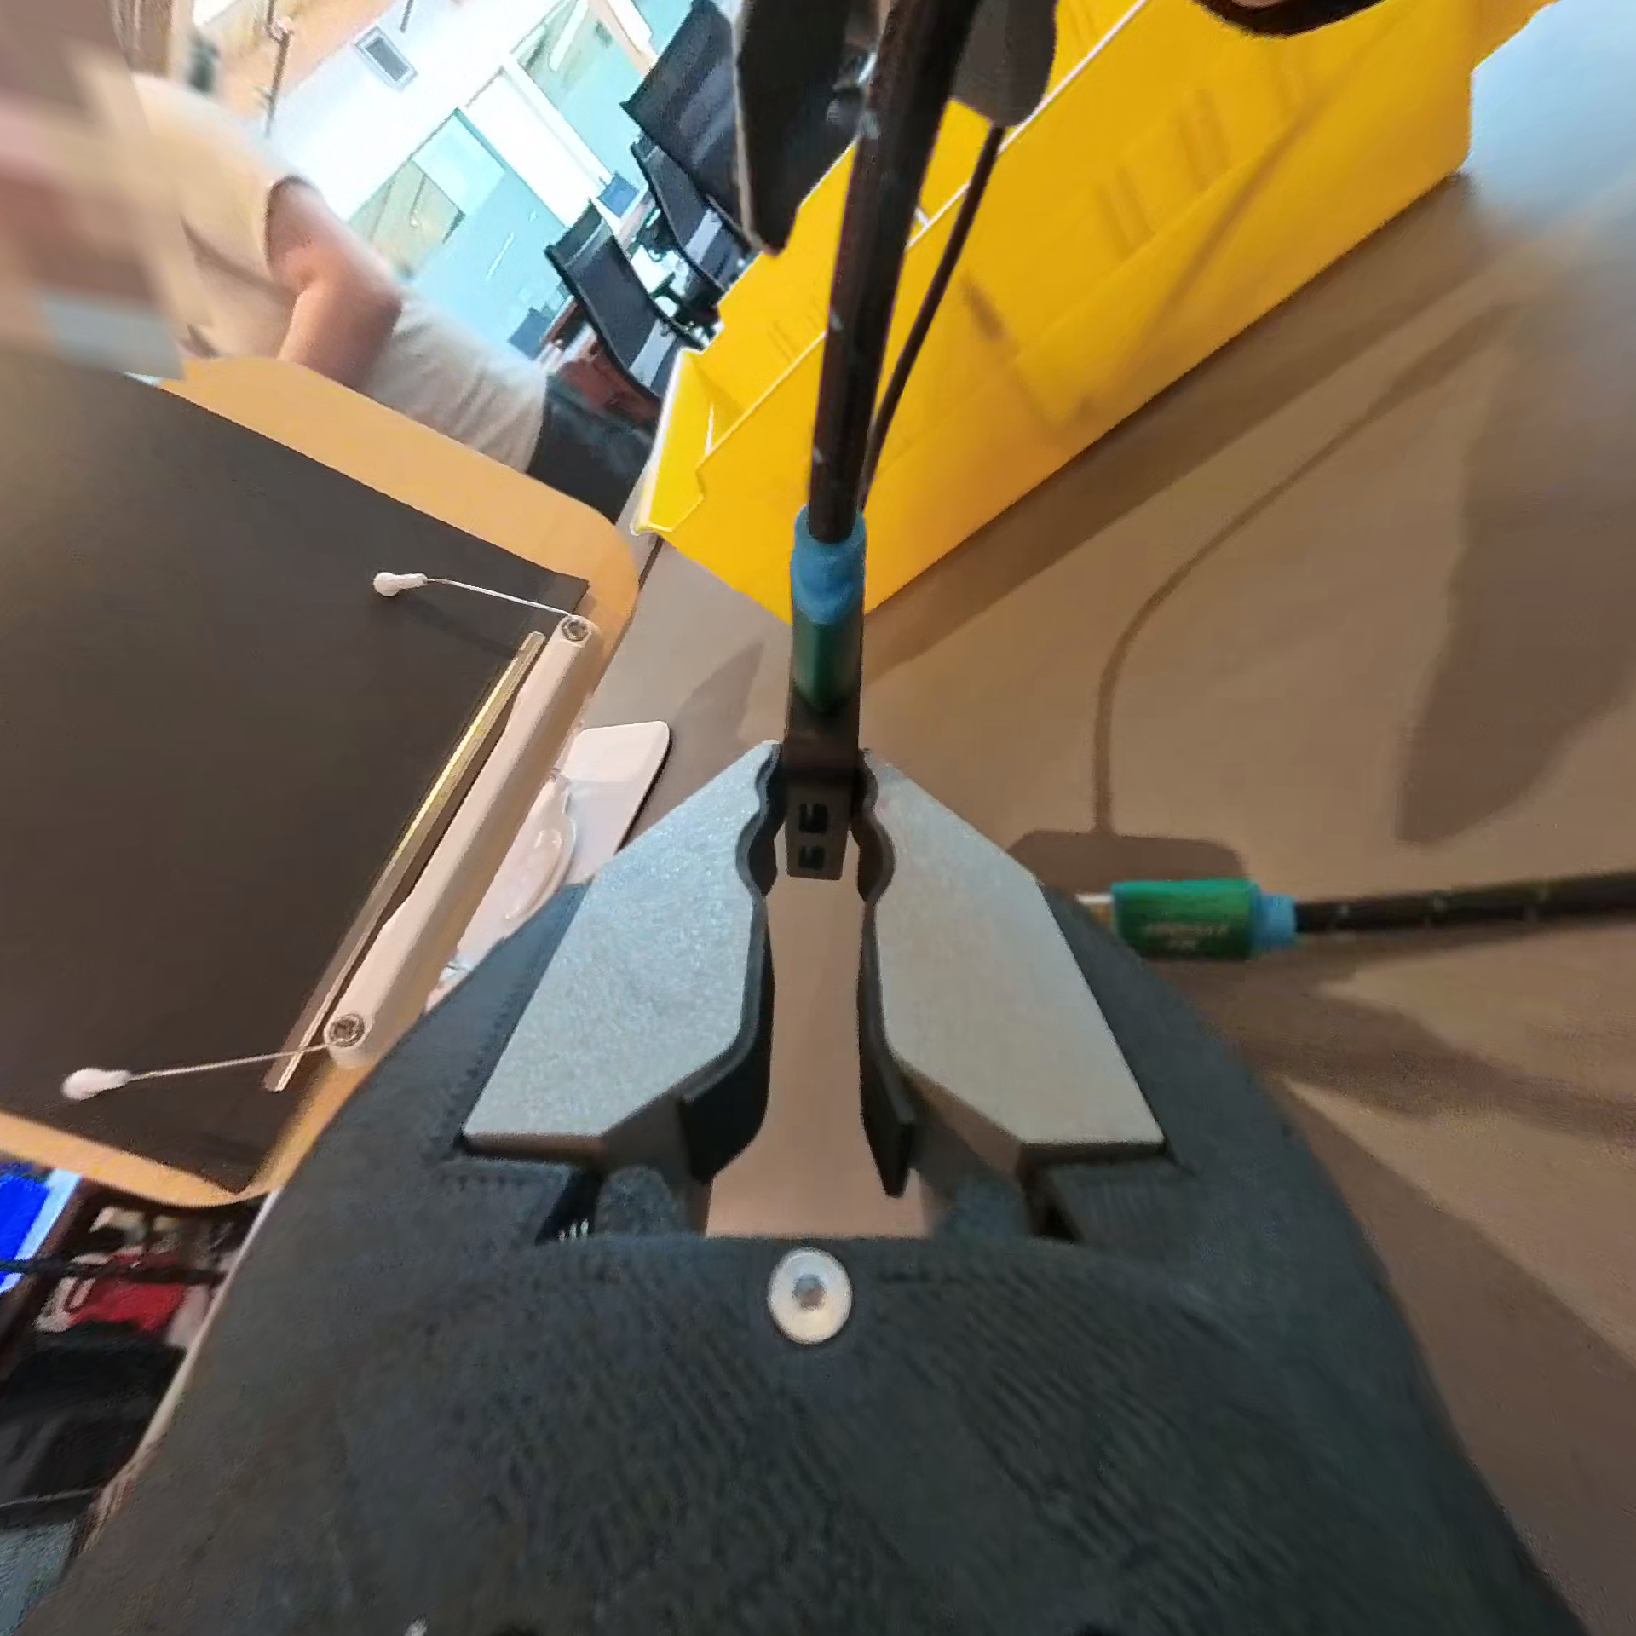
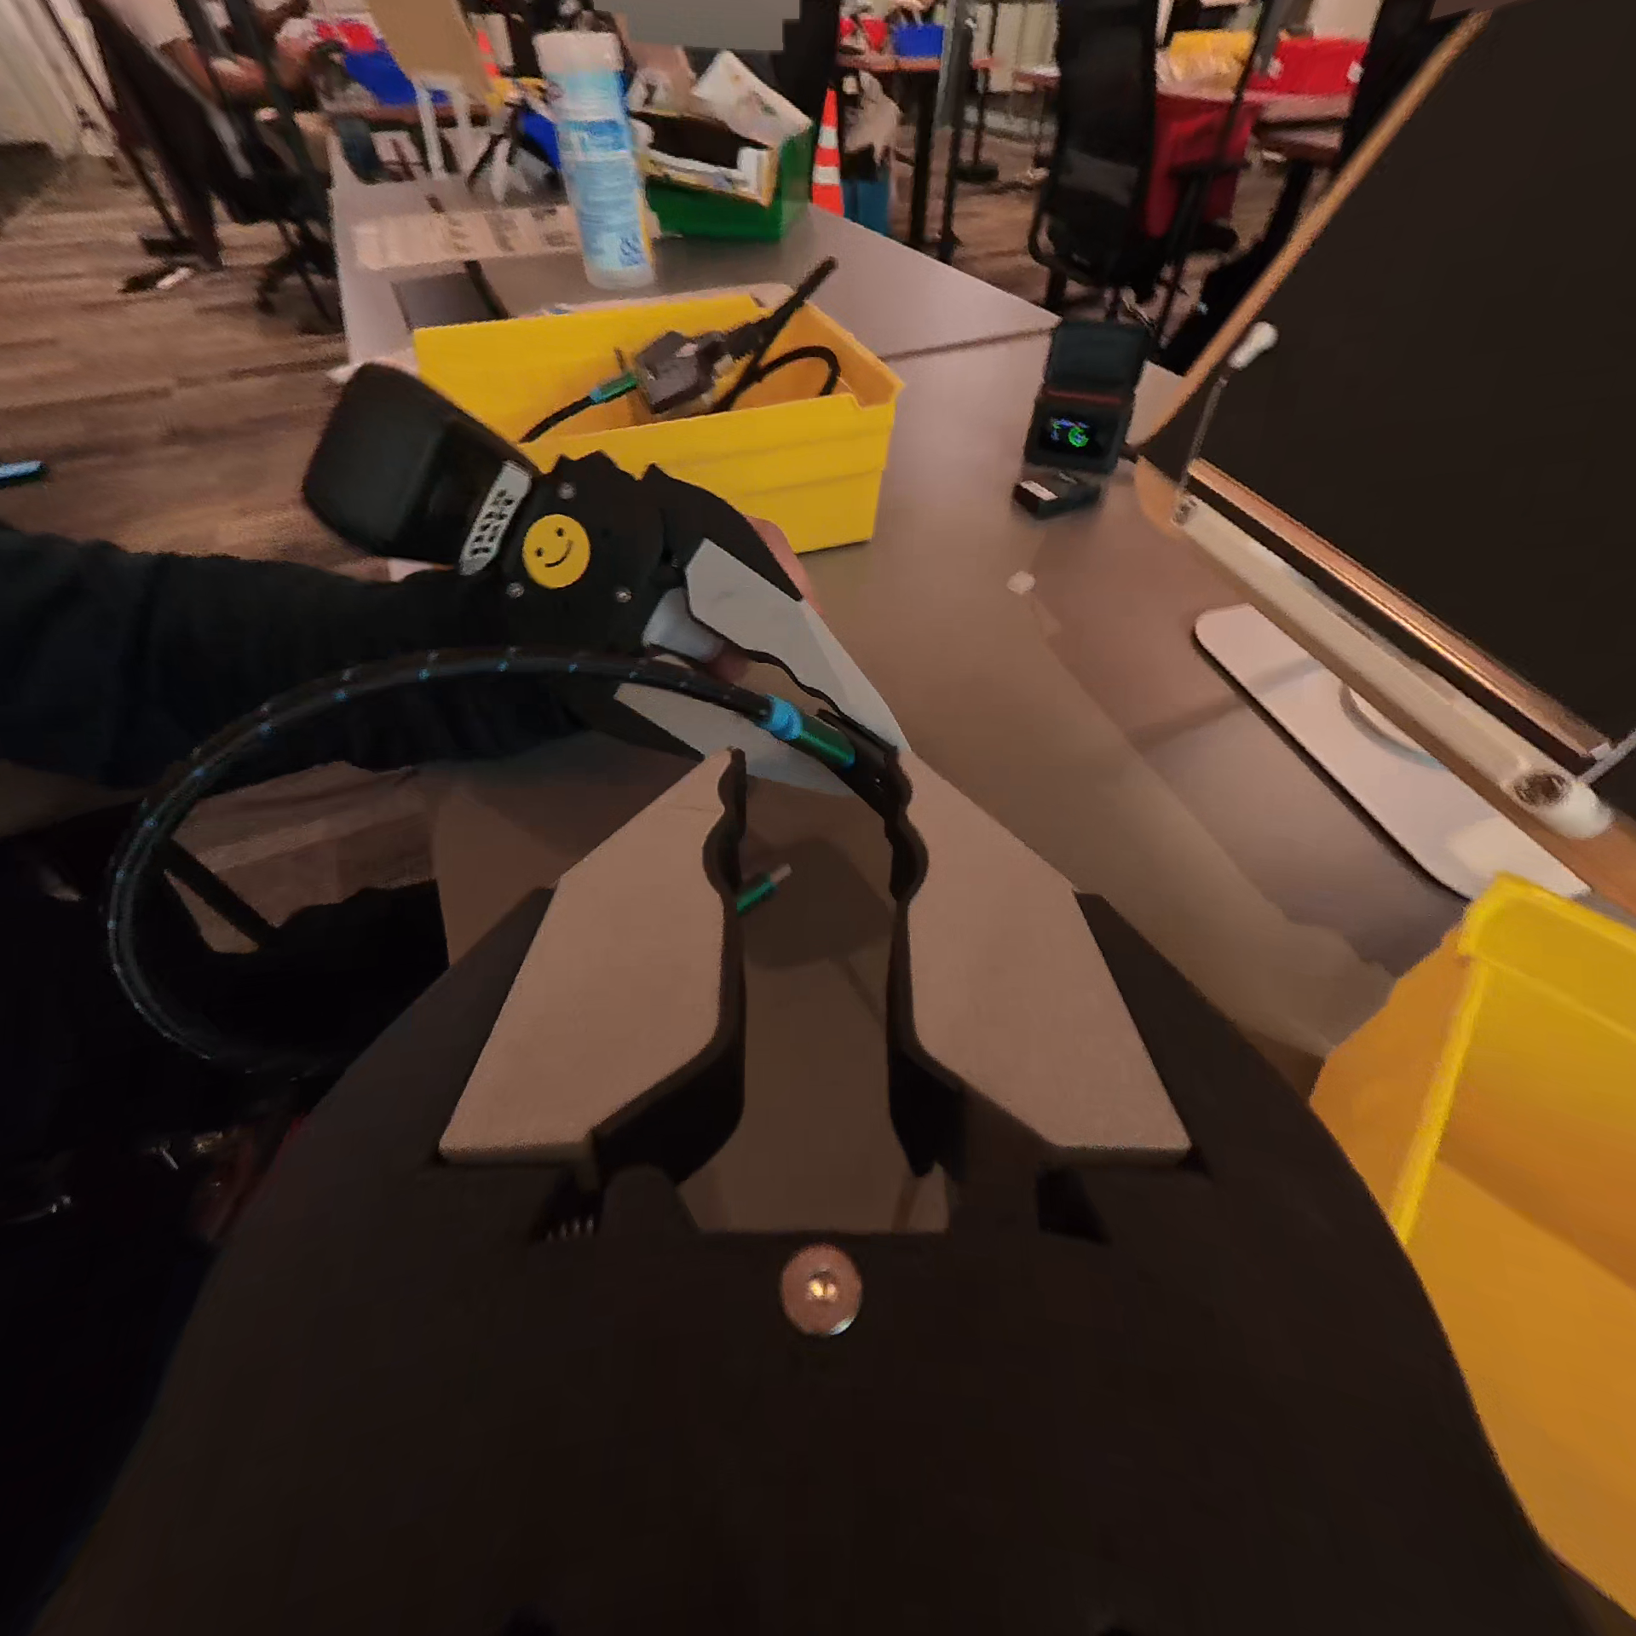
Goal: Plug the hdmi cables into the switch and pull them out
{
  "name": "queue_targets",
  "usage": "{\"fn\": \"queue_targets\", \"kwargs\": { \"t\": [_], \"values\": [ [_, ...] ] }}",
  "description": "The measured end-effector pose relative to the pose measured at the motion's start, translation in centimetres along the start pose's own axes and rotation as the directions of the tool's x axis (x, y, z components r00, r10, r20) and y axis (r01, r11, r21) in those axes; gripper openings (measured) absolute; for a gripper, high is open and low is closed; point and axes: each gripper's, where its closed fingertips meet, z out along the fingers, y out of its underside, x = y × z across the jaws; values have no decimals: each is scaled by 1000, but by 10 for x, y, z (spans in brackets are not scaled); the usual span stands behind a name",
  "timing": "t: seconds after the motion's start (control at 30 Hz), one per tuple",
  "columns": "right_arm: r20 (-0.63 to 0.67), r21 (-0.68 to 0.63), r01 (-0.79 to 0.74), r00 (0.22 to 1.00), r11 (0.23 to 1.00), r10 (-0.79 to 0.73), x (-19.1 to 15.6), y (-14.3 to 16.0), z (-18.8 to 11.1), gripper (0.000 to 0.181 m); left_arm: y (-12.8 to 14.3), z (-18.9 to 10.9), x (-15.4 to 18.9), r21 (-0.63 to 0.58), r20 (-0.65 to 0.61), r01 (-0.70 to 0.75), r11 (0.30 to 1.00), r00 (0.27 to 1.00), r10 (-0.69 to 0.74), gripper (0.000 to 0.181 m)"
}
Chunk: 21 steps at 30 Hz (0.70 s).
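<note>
Between the tips of the left gripper (image 1: 819, 819) sits a small black switch (image 1: 819, 832), clamped edge-on by the grey fingers (image 1: 673, 912) so that two small slots on its near face show. Out of the switch's far end runs an HDMI cable (image 1: 854, 354) with a green plug (image 1: 826, 655) and a blue collar, the plug seated in the switch and the black braided cord rising toward the top of the left wrist view, with a thinner black wire alongside it. Just right of the gripper, a second green plug (image 1: 1182, 916) with its own black cord lies loose on the brown table (image 1: 1328, 620). Beyond the switch a yellow bin (image 1: 1107, 292) stands on the table, and to the left a dark board with a tan border (image 1: 221, 708) lies beside a white stand base. From the right wrist view, the right gripper (image 2: 814, 823) has its jaws apart with nothing between them; its tips hover close to the left gripper (image 2: 801, 708), whose pale fingers pinch the switch while the braided cable loops out in a wide arc to the left. A loose green plug (image 2: 761, 888) shows on the table through the gap. Farther off, another yellow bin (image 2: 708, 416) holds a dark adapter and cords, and a small black device with a lit screen (image 2: 1084, 403) stands near the table's far edge.
</note>
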Motion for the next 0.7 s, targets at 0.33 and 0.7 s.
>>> {"fn": "queue_targets", "kwargs": {
  "t": [0.33,0.7],
  "values": [
    [-75,-117,255,961,960,-265,-13,18,48,40,-12,-11,12,49,-138,77,996,988,-69,12],
    [-13,-42,218,976,975,-218,-18,16,62,11,-19,-20,24,112,-261,174,978,955,-140,12]
  ]
}}
